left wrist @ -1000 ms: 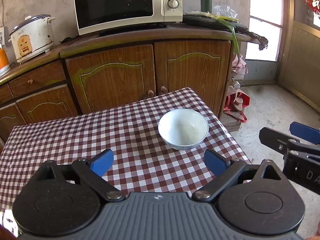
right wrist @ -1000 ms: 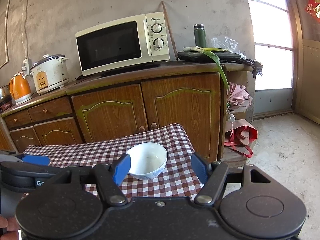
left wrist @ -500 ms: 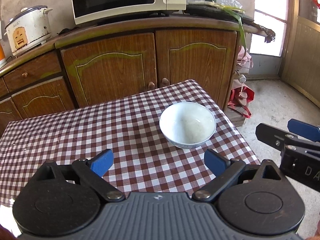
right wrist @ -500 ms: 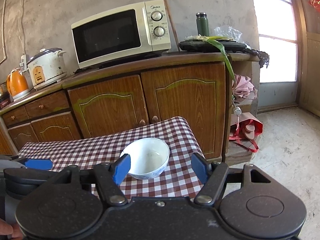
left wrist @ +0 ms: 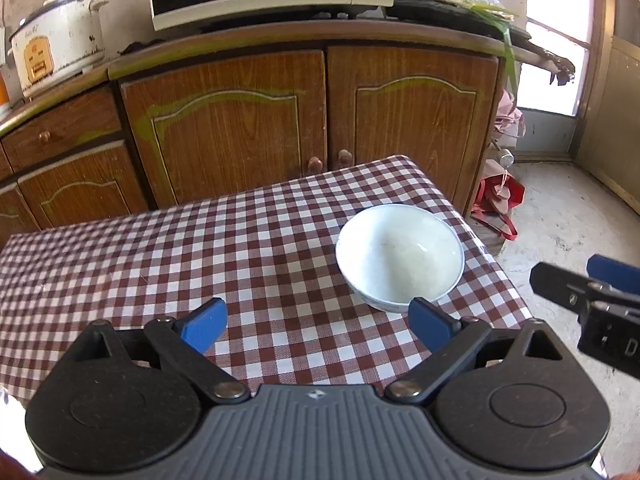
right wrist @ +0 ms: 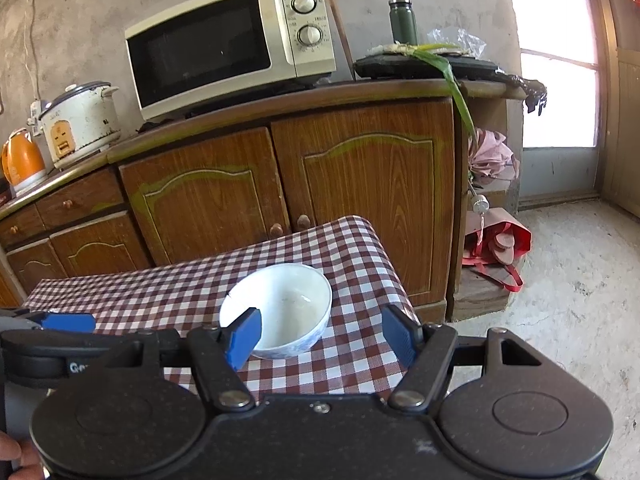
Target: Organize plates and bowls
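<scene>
Two hand-held grippers hang over a kitchen table, both with jaws wide apart and nothing between their blue pads. The left gripper (left wrist: 318,322) sits nearest, its right pad just short of the white bowl (left wrist: 400,256), while the right gripper (right wrist: 320,338) frames the same bowl from the table's right side, its left pad overlapping the rim in the picture, though whether it touches cannot be told.

The bowl stands upright and empty on the checked tablecloth (left wrist: 200,248), close to the table's far right corner and near the right edge. That placing is the likely hazard: a pad that nudges the rim rather than straddling it could slide the glazed bowl across the smooth cloth and off the edge onto the concrete floor (right wrist: 560,280). With both grippers close to one small bowl, they could also knock each other.

The right wrist view alone shows the orange kettle (right wrist: 22,160) at far left, the whole microwave (right wrist: 232,40) and the green flask (right wrist: 403,20); the left wrist view alone shows the broad bare left stretch of cloth. No plates appear in either.
</scene>
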Action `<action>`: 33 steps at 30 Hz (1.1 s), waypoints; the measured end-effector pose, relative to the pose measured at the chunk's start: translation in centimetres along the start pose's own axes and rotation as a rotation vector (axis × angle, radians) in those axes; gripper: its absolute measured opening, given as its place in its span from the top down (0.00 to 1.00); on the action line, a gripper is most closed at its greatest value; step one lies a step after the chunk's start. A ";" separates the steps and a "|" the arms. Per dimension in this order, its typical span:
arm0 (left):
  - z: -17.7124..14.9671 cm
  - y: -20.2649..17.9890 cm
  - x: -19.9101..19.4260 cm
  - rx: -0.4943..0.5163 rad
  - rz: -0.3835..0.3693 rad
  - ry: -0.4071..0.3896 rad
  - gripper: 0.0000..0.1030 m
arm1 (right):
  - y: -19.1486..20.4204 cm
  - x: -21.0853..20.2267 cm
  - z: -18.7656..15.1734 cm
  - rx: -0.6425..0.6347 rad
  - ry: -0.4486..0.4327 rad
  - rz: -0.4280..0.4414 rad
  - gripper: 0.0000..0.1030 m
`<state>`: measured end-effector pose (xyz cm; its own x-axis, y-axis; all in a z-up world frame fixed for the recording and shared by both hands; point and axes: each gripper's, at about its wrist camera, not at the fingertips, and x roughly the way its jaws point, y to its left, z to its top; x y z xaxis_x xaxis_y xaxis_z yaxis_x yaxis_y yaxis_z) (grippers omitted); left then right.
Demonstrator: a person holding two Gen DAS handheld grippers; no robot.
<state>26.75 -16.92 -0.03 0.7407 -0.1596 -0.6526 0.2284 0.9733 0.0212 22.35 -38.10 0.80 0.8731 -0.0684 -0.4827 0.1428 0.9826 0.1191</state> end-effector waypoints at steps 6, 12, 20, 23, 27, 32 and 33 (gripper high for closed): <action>0.4 -0.1 1.4 0.005 0.010 -0.006 0.03 | 0.0 2.2 0.1 -0.007 0.020 -0.005 0.23; 0.6 -0.1 3.6 0.011 0.013 0.010 0.03 | -0.2 4.6 -0.1 -0.002 0.051 -0.009 0.23; 1.3 -0.1 6.9 0.061 0.014 0.019 0.03 | -0.4 8.3 -0.4 0.007 0.107 -0.011 0.23; 1.7 0.1 8.1 0.063 -0.013 0.028 0.06 | -0.5 9.7 -0.4 0.021 0.122 -0.019 0.23; 2.0 -0.1 9.2 0.070 -0.031 0.012 0.08 | -0.7 11.1 -0.4 0.034 0.127 -0.015 0.23; 2.1 0.1 11.0 0.056 -0.054 0.036 0.15 | -0.4 12.8 -0.5 0.024 0.142 -0.020 0.23; 2.0 0.2 11.4 0.048 -0.053 0.042 0.16 | -0.3 13.2 -0.6 0.022 0.145 -0.018 0.23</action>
<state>36.50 -18.87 -5.89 0.6998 -0.2032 -0.6849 0.2979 0.9544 0.0212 33.59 -39.23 -6.12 0.7938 -0.0583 -0.6053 0.1690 0.9773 0.1274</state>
